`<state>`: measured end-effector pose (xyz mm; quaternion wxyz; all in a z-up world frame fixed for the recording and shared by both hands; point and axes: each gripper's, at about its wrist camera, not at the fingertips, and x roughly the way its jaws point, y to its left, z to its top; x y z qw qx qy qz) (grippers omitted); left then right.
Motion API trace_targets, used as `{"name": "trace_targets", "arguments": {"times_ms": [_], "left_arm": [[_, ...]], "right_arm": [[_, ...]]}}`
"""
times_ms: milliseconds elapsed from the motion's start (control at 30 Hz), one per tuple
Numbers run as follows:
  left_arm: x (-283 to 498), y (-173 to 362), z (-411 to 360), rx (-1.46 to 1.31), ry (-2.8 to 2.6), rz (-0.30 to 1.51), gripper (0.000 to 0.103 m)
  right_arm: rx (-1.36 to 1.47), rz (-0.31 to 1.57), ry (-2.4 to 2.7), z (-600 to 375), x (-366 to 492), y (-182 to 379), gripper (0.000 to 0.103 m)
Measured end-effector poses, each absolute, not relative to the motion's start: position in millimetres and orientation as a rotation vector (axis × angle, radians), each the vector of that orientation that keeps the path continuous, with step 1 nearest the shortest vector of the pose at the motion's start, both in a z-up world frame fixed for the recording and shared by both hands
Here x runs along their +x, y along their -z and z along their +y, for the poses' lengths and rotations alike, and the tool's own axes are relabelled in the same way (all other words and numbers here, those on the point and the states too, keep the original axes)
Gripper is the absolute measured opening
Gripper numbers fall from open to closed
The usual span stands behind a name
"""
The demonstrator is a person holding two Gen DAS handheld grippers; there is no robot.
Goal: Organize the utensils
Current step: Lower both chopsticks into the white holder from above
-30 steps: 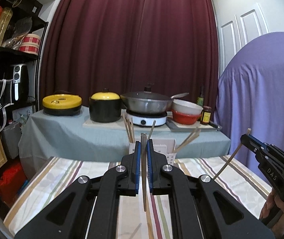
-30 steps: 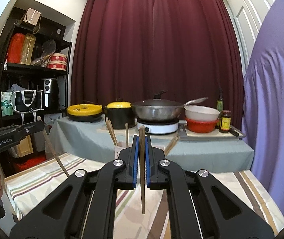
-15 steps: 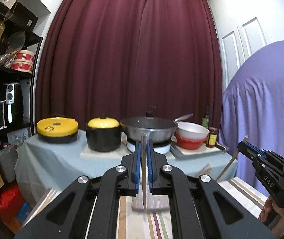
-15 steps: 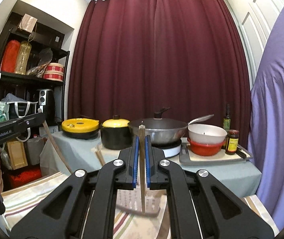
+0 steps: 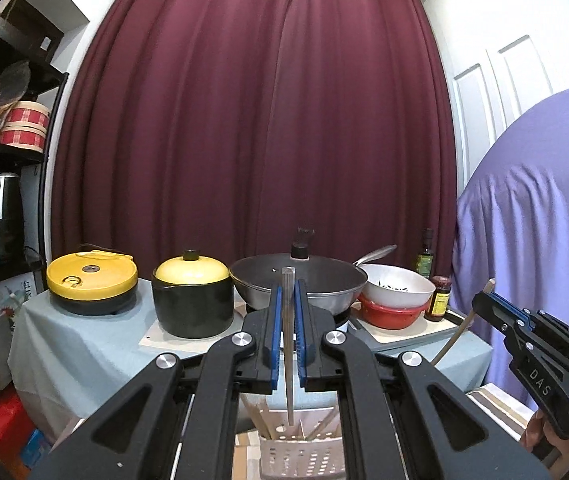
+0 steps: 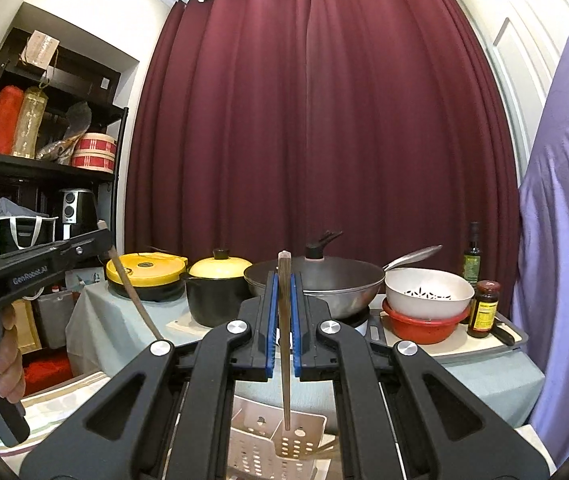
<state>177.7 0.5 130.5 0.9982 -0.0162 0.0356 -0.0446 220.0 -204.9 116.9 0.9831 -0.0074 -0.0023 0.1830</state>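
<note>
Two grippers are held level side by side above a white perforated holder (image 6: 280, 446), each with open air in front of it up to the side table (image 5: 64, 344) draped in pale cloth. That table's near edge runs across both views just beyond the fingertips, and a purple-covered shape (image 5: 532, 220) closes off the right. The left gripper (image 5: 289, 322) is clamped on a chopstick (image 5: 288, 344) that stands upright between its blue pads, the lower tip hanging just over the holder's rim. The right gripper (image 6: 284, 316) is likewise pinched on a second chopstick (image 6: 284, 344), upright with a slight lean, its tip over one of the holder's compartments; whether it touches the plastic is hard to tell. More chopsticks (image 5: 254, 416) already stand slanted in the holder. On the side table sit a yellow-lidded cooker (image 5: 92, 282), a black pot (image 5: 193, 300) with a yellow lid, a lidded wok (image 5: 324, 284), a white bowl (image 5: 398, 290) stacked in a red bowl (image 5: 392, 314), and two bottles (image 6: 472, 258). Dark red curtains (image 5: 252, 120) fill the back wall, and black shelves (image 6: 44, 168) stand at the left.
</note>
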Motion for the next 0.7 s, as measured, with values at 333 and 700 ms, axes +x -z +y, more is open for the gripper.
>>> {"name": "trace_targets", "arguments": {"times_ms": [333,700], "left_arm": [[221.1,-89.6,-1.4,-0.026,0.093,0.189,0.007],[247.1,-56.9,-1.4,-0.029,0.107,0.273,0.007]], "right_arm": [[-0.018,0.116,-0.371,-191.4,268.1,-74.3,0.006],[-0.023,0.216,-0.362,-182.3,296.0,-36.2,0.006]]}}
